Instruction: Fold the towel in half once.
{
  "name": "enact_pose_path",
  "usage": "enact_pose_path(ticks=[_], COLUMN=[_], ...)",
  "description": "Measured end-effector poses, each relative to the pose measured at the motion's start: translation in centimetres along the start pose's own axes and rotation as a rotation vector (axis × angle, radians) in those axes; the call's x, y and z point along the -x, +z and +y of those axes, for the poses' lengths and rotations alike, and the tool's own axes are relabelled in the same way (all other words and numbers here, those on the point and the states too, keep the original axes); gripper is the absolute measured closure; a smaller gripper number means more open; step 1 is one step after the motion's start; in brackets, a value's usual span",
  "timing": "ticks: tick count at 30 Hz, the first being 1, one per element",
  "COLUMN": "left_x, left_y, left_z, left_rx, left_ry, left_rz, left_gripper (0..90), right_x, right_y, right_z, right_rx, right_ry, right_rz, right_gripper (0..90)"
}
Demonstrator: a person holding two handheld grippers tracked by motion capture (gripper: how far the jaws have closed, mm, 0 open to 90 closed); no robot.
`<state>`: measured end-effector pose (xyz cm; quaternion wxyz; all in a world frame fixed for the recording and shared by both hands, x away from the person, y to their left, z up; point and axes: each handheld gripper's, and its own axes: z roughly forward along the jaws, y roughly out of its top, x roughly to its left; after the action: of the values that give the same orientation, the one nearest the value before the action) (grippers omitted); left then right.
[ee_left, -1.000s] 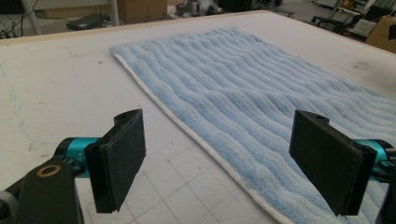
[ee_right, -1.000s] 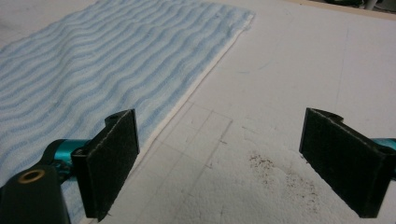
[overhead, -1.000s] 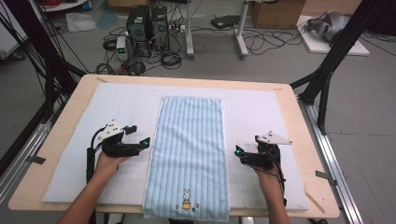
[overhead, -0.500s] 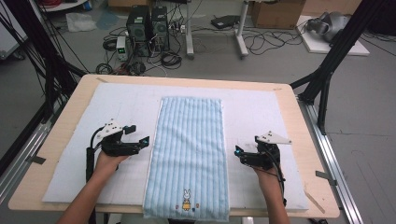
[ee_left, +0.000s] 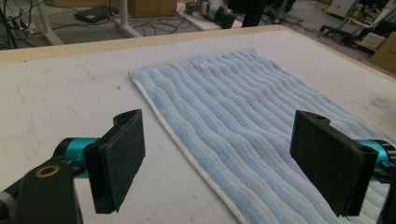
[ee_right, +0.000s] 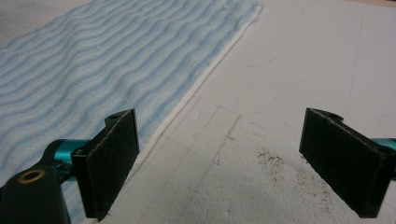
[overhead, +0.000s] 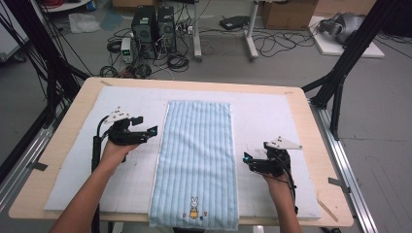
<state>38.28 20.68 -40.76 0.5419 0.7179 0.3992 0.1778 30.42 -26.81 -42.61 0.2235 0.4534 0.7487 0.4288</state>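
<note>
A: Starting at the left, what is the left hand-held gripper (overhead: 151, 131) doing?

B: It sits over the white mat (overhead: 77, 165) just beside the left long edge of the light blue striped towel (overhead: 197, 160), pointing toward it. In the left gripper view its jaws are spread wide, holding nothing; one pad (ee_left: 116, 163) hangs over the bare mat and the other over the towel (ee_left: 252, 135), so the white-trimmed edge runs between them.

A: And the towel itself?

B: It lies flat and lengthwise down the middle of the mat, on the wooden tabletop (overhead: 316, 126). Its far end stops short of the mat's far edge, and its near end reaches the tabletop's front edge. A small rabbit emblem (overhead: 194, 207) shows near that near end.

A: What about the right side?

B: The right hand-held gripper (overhead: 247, 158) is just beside the towel's right long edge, closer to the person than the left one is. Its jaws are also spread apart and empty. In the right gripper view, one pad (ee_right: 112, 163) stands at the towel's (ee_right: 116, 60) edge and the other over the bare mat (ee_right: 289, 70), where faint grid lines and a dark speckled smudge (ee_right: 271, 158) show.

A: Is either gripper touching the cloth?

B: I cannot tell from these views.
</note>
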Motion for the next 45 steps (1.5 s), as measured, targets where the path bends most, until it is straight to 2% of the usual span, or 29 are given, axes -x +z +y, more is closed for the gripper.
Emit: enact_pose_path(ticks=[5, 10, 11, 13, 18, 21, 23, 25, 28, 34, 37, 39, 42, 44, 45], left_x=[-0.1, -0.5, -0.6, -0.8, -1.3, -1.8, -2.1, -2.2, -2.0, -0.6, -0.2, -0.1, -0.2, -0.3, -0.3], left_y=[1.3, 3.2, 3.6, 4.4, 6.2, 7.1, 7.7, 8.3, 8.9, 10.6, 11.1, 11.2, 11.1, 11.0, 11.0], left_z=[1.3, 2.1, 2.2, 2.3, 2.0, 1.3, 0.7, 0.2, -0.1, 0.3, 0.1, 0.0, 0.1, 0.1, 0.1], left_rx=[-0.005, -0.039, -0.045, -0.072, -0.122, -0.147, -0.186, -0.212, -0.226, -0.297, -0.332, -0.324, -0.328, -0.329, -0.326], left_ry=[0.011, 0.005, -0.005, 0.001, -0.005, -0.034, -0.036, -0.037, -0.008, 0.105, 0.147, 0.131, 0.13, 0.125, 0.122], left_rz=[0.0, 0.006, 0.009, 0.024, 0.063, 0.074, 0.094, 0.096, 0.093, 0.075, 0.089, 0.096, 0.1, 0.091, 0.086], left_gripper=[19.3, 21.1, 21.8, 21.8, 22.2, 26.5, 28.7, 32.1, 38.5, 48.3, 52.3, 53.3, 56.4, 60.1, 65.3], right_x=[0.0, 0.0, 0.0, 0.0, 0.2, 0.2, 0.2, 0.2, 0.2, 0.3, 0.3, 0.4, 0.4, 0.4, 0.4], right_y=[0.1, 0.1, 0.1, 0.1, 0.1, 0.1, 0.1, 0.2, 0.3, 0.4, 0.3, 0.3, 0.3, 0.3, 0.3], right_z=[0.0, 0.0, 0.0, 0.0, 0.0, -0.1, -0.1, -0.1, -0.1, -0.3, -0.3, -0.3, -0.3, -0.3, -0.3], right_rx=[-0.007, -0.003, -0.002, -0.001, 0.001, 0.001, -0.002, -0.003, -0.004, -0.011, -0.009, -0.007, -0.01, -0.01, -0.011], right_ry=[0.004, 0.009, 0.009, 0.01, 0.018, 0.017, 0.016, 0.018, 0.019, 0.026, 0.027, 0.026, 0.032, 0.03, 0.028], right_rz=[0.008, 0.011, 0.013, 0.013, 0.012, 0.014, 0.014, 0.015, 0.014, 0.015, 0.013, 0.014, 0.013, 0.013, 0.012], right_gripper=[11.1, 11.1, 11.1, 11.1, 11.1, 11.1, 11.1, 11.1, 11.1, 11.1, 11.1, 11.1, 11.1, 11.1, 11.1])
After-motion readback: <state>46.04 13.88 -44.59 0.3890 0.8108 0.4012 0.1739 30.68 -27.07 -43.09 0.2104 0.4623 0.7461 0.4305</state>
